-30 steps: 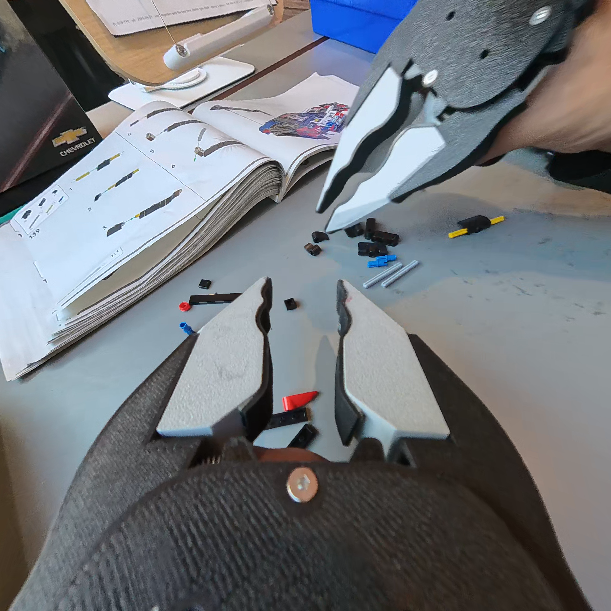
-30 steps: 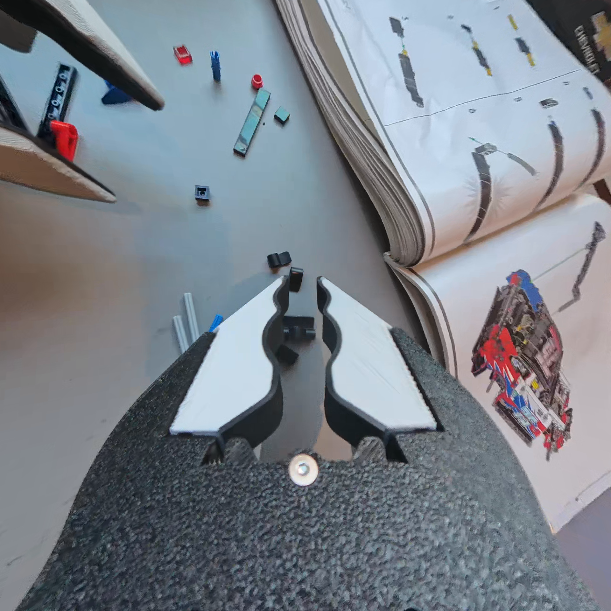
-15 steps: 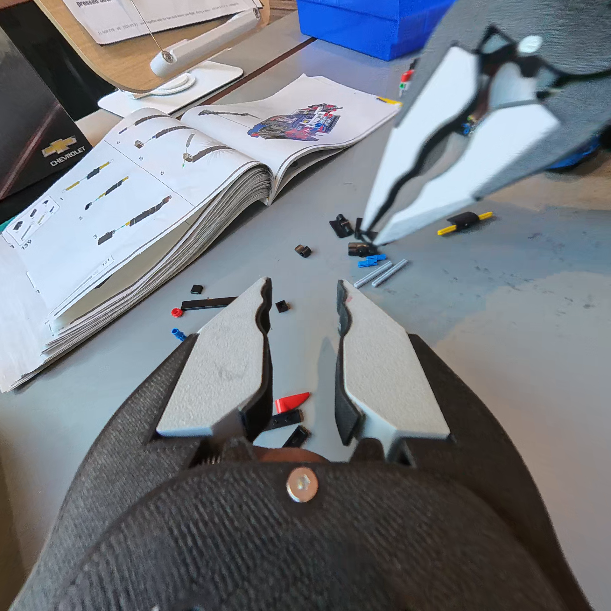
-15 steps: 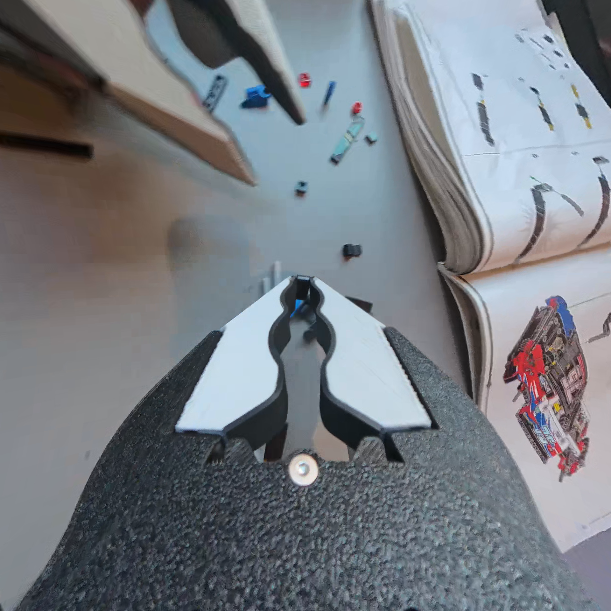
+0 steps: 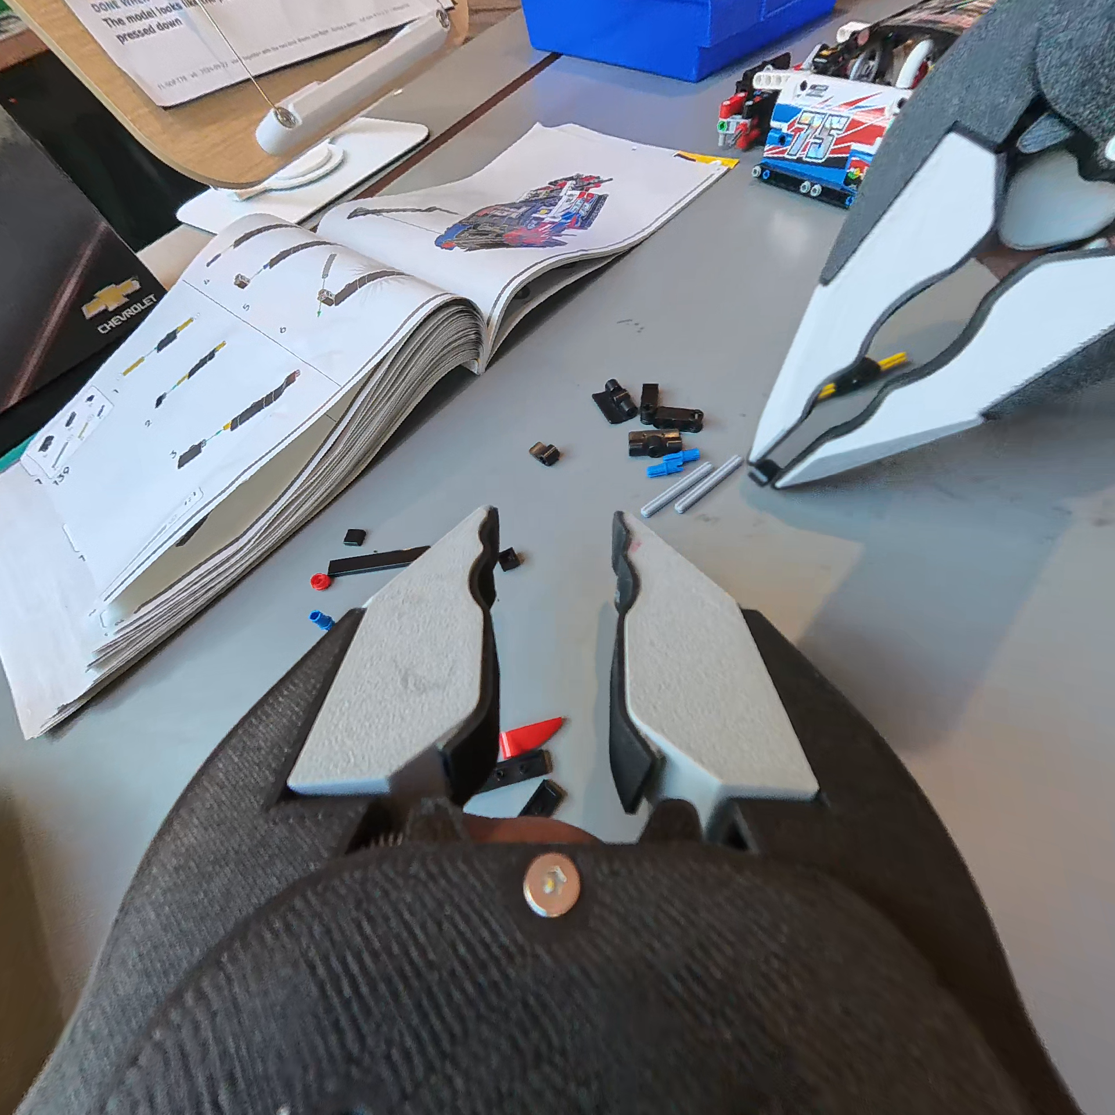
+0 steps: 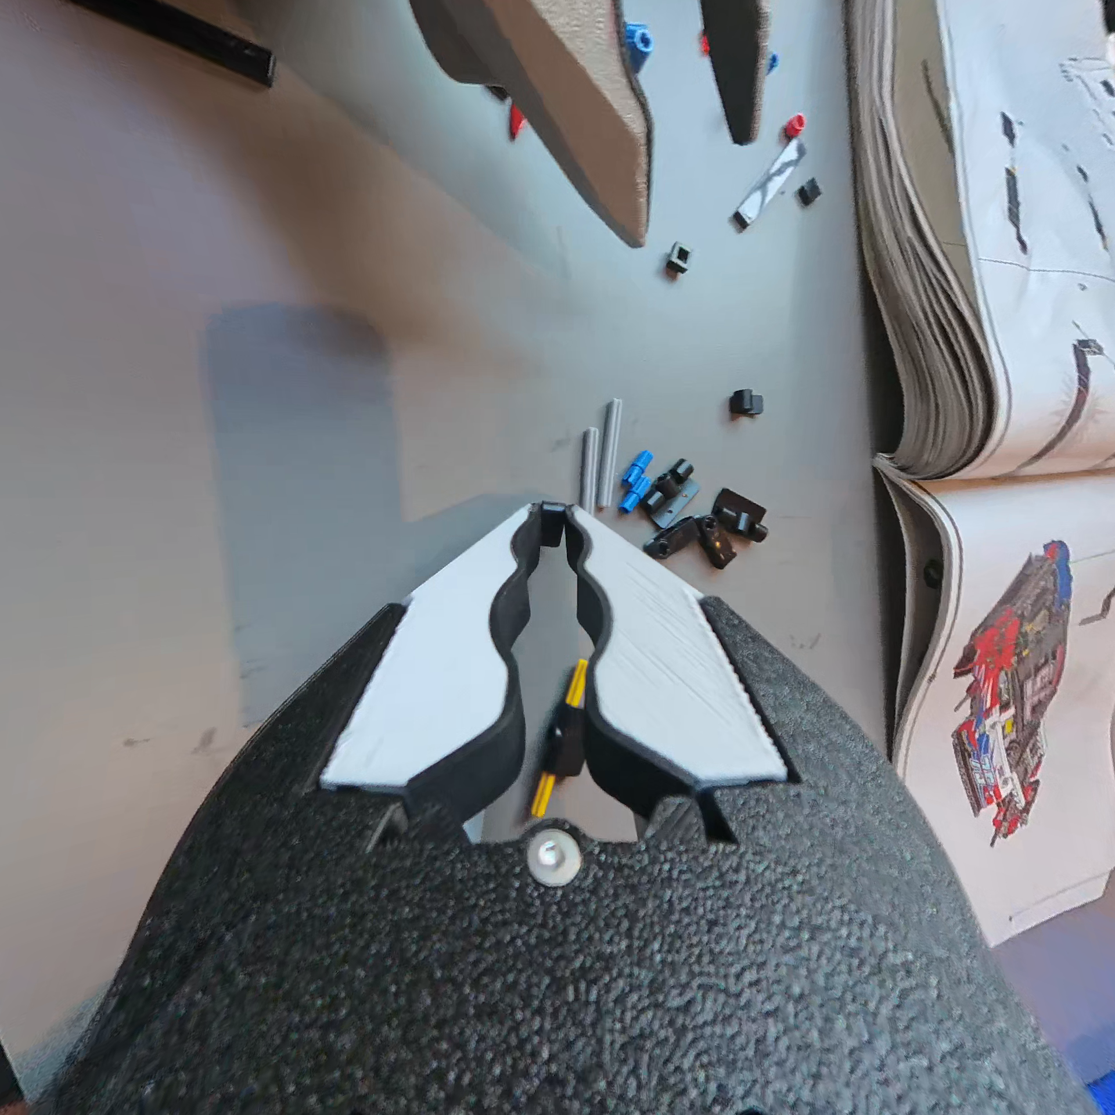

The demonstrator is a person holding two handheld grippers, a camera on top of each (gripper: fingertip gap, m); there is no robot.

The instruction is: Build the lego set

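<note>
My left gripper (image 5: 555, 525) is open and empty, low over the grey table (image 5: 905, 663). A red wedge (image 5: 531, 733) and two black pieces lie between its fingers. My right gripper (image 6: 552, 519) is shut on a small black piece (image 6: 550, 524) at its tips, just right of two grey axles (image 6: 600, 461); it also shows in the left wrist view (image 5: 763, 473). A black and yellow axle piece (image 6: 564, 736) lies on the table under it. A cluster of black pieces (image 5: 654, 422) and a blue pin (image 5: 670, 464) lie between the grippers.
An open instruction booklet (image 5: 271, 374) lies at the left. A partly built red, white and blue car (image 5: 808, 145) and a blue bin (image 5: 663, 30) stand at the back. A black plate (image 5: 374, 561), a red stud and a blue pin lie by the booklet. Some 10 cm of space lies between my two pairs of fingers. The blue pin (image 5: 670, 464) is about 4 cm from my right fingertips. Look for it in the right wrist view (image 6: 640, 479) too.
My right gripper has shut on a small black piece from the cluster and moved right, past the grey axles. My left gripper has stayed open and hardly moved.
</note>
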